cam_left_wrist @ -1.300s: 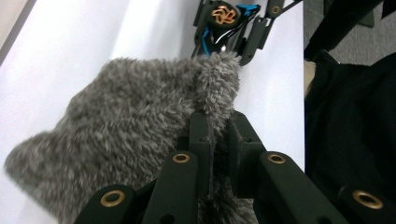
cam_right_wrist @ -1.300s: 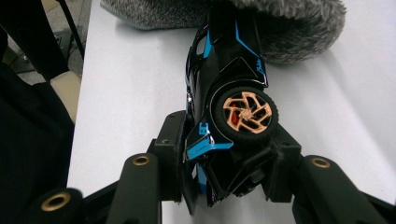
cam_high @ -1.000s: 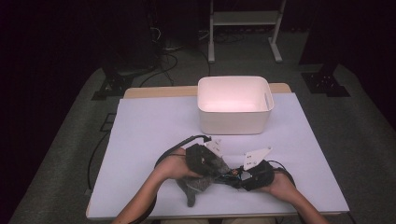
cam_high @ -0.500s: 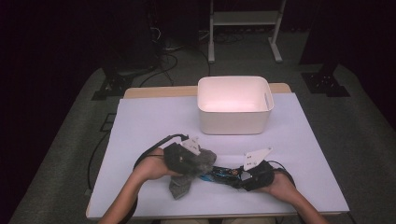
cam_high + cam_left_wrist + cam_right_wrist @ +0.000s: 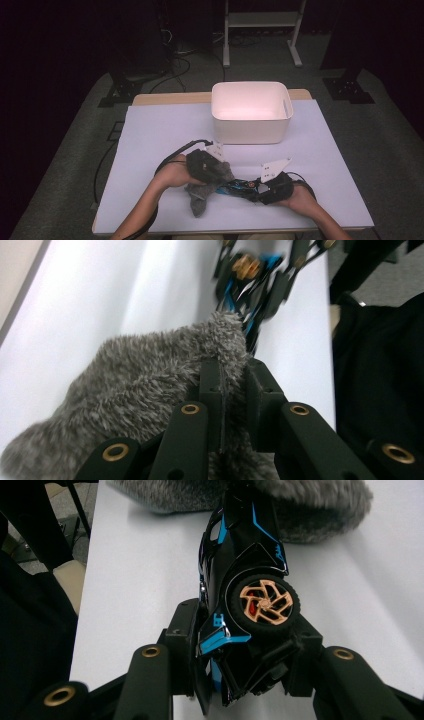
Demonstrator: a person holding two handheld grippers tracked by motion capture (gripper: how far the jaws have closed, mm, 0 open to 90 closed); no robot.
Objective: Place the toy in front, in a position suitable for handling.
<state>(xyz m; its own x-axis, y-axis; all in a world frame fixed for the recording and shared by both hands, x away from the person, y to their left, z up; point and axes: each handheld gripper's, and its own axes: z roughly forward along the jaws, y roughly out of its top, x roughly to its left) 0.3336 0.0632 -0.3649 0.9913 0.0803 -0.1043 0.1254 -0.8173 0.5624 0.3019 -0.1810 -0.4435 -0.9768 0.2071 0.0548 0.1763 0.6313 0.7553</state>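
A grey furry pouch (image 5: 205, 192) lies near the table's front edge, left of centre. My left gripper (image 5: 220, 175) is shut on its edge; in the left gripper view the jaws pinch the grey fur (image 5: 165, 370). A black and blue toy car (image 5: 239, 186) with orange-spoked wheels lies on its side between the two grippers. My right gripper (image 5: 260, 192) is shut on the car's rear, seen close in the right gripper view as the car (image 5: 245, 580) with its nose pointing at the pouch (image 5: 310, 500).
A white plastic bin (image 5: 250, 112) stands at the back middle of the white table (image 5: 160, 130). The person's forearms come in from the front edge. Dark floor, cables and a metal stand lie beyond the table.
The left gripper and the pouch shifted left, then came back a little to the right toward the car. The right gripper and the car stayed put.
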